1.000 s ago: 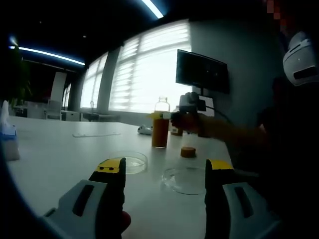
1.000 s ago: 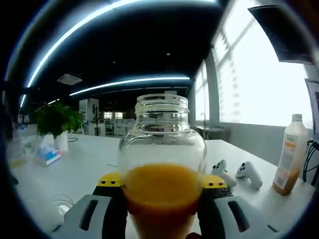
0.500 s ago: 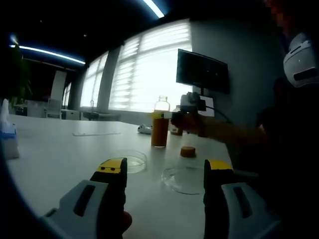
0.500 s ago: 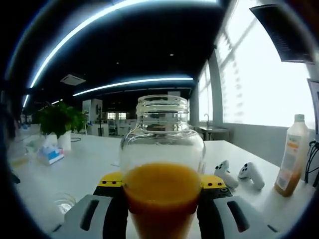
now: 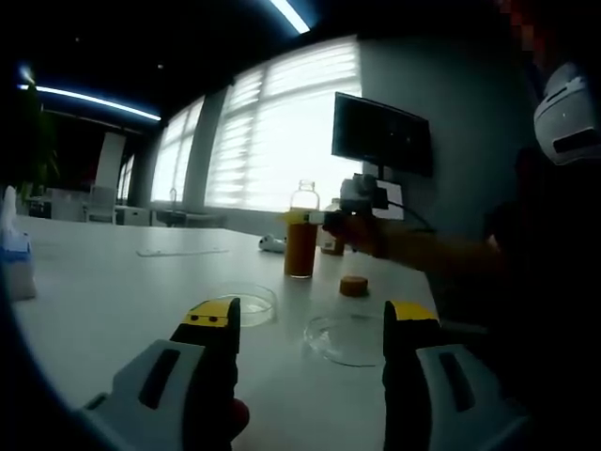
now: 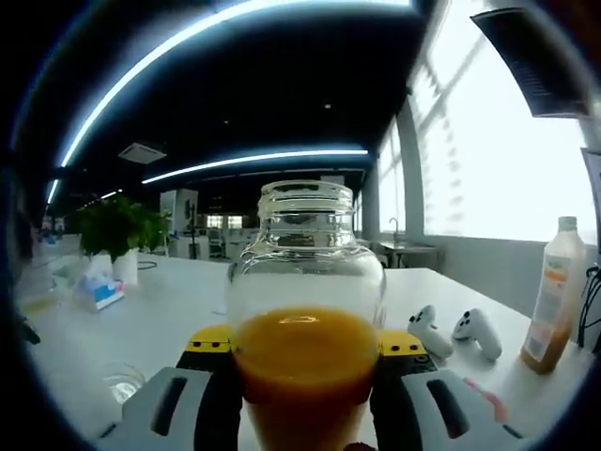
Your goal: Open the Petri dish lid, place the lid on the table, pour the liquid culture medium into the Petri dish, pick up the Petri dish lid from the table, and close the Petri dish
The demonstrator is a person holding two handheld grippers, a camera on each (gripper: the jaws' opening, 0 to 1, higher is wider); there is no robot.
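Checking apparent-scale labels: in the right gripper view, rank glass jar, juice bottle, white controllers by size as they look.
1. glass jar, largest, though it sits right at the lens between the jaws, so true size is unsure.
2. juice bottle.
3. white controllers, each smallest.

bottle (image 5: 301, 243) set slightly farther back on table (image 5: 113, 291)

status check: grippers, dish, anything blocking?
Left gripper open, empty, low over the table. Right gripper shut on bottle, upright, uncapped, orange medium inside. Petri dish open, lid beside it. Cap nearby, nothing blocking.
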